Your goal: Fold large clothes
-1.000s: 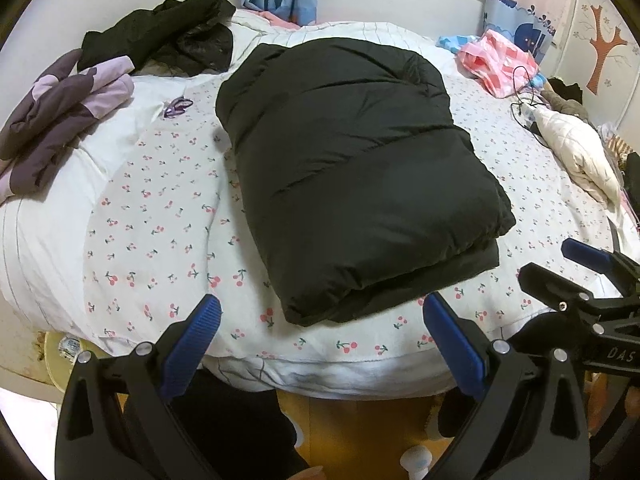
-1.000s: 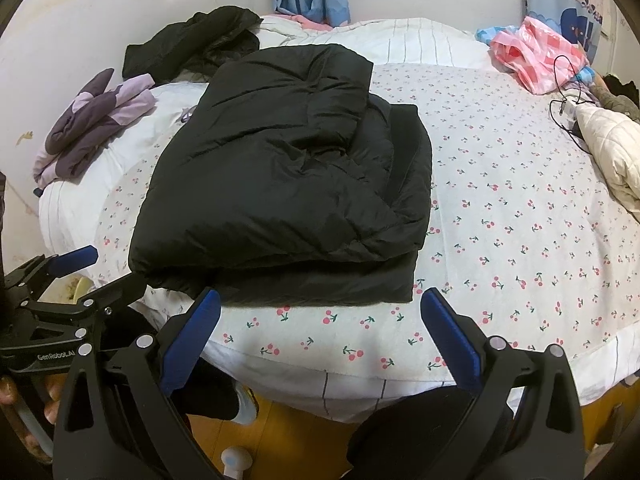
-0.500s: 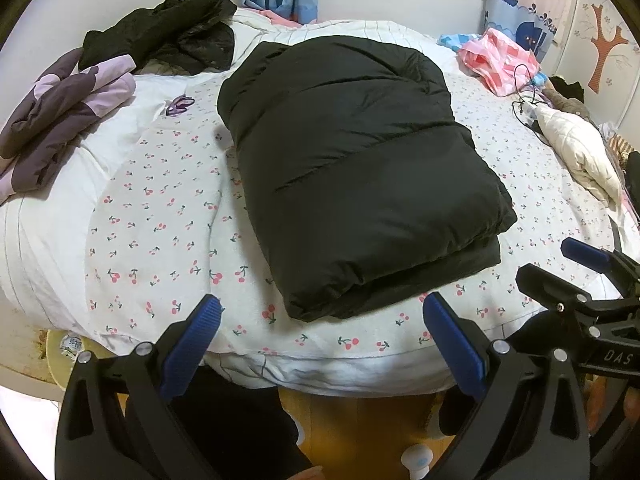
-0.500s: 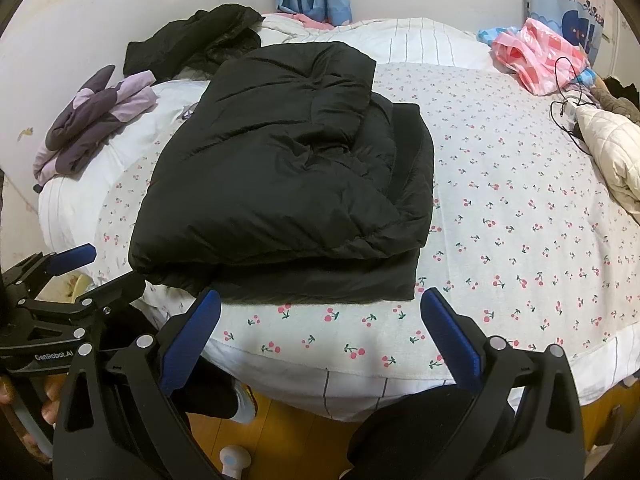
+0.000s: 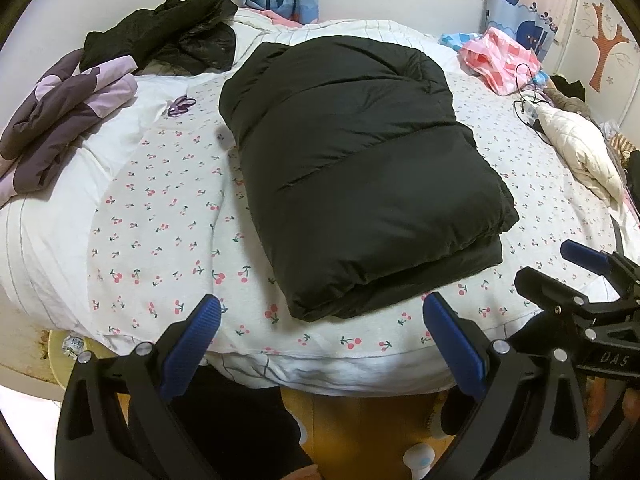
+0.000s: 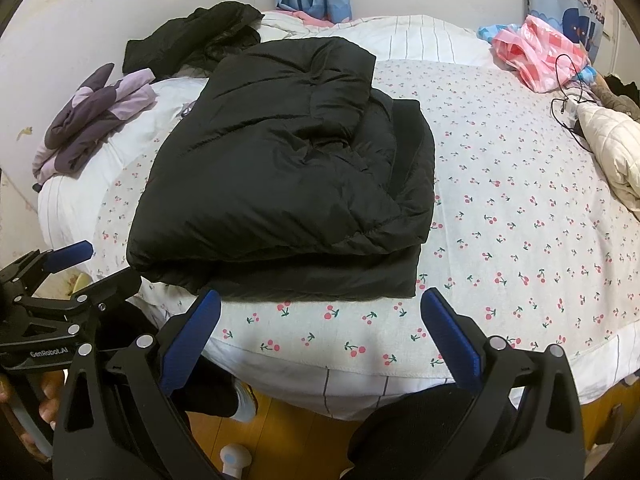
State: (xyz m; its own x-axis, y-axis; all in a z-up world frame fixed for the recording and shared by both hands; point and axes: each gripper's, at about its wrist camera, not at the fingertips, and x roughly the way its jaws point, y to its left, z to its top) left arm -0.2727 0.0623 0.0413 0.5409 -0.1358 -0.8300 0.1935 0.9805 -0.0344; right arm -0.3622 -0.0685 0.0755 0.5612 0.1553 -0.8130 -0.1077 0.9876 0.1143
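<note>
A black puffer jacket lies folded into a thick rectangle on the cherry-print bedsheet; it also shows in the right wrist view. My left gripper is open and empty, held off the bed's near edge, short of the jacket. My right gripper is open and empty, also just short of the jacket's near edge. Each gripper shows at the edge of the other's view: the right one and the left one.
A purple garment and another black jacket lie at the bed's left. A pink bag, a black cable and a cream quilted garment lie at the right. Wooden floor shows below.
Both grippers have drifted slightly toward the bed; the jacket sits a touch higher in both views. Nothing was grasped or released.
</note>
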